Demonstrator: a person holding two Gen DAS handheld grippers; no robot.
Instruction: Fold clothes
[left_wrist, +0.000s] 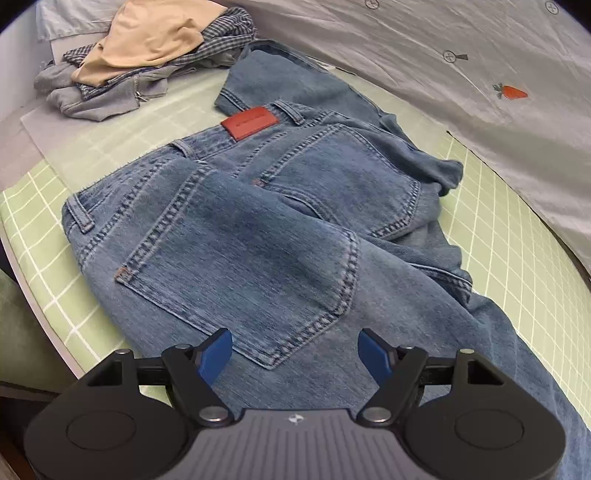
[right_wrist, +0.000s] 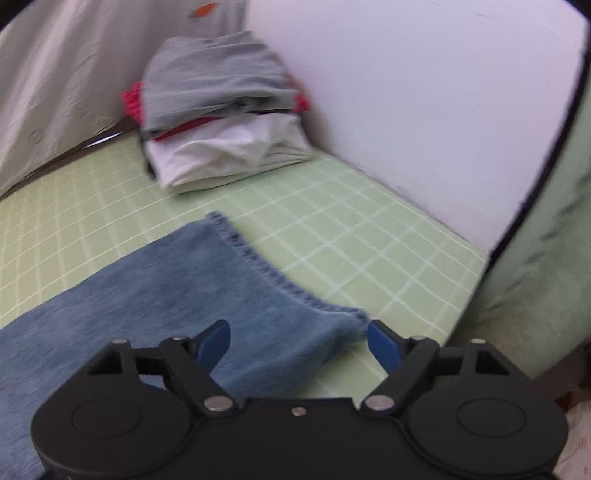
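jeans spread on the bed, both tongs released and ready

at your far left, in the left wrist view, an unfolded heap of clothes (left_wrist: 144, 62) lies on the green checked sheet (left_wrist: 44, 236), with a beige piece on top of checked and grey ones. it sits clear of the working area, likely waiting its turn. moving right, the jeans (left_wrist: 258, 236) lie seat-up on the bed, red patch (left_wrist: 251, 123) at the waistband, back pockets showing, and bunched cloth along their far side next to the grey duvet (left_wrist: 461, 48). your left tongs (left_wrist: 295, 354) hover just over the seat below the nearer pocket, released and gripping nothing.

in the right wrist view, the leg runs out to its hem (right_wrist: 266, 273), flat on the sheet. your right tongs (right_wrist: 299, 345) are spread wide around the near hem corner, not clenched on it. beyond, a folded stack (right_wrist: 221, 122) sits against the wall (right_wrist: 424, 92), probably finished work kept out of the way.

with one tool at the seat and one at the hem, you seem placed to fold the jeans lengthwise; smooth the bunched side first.
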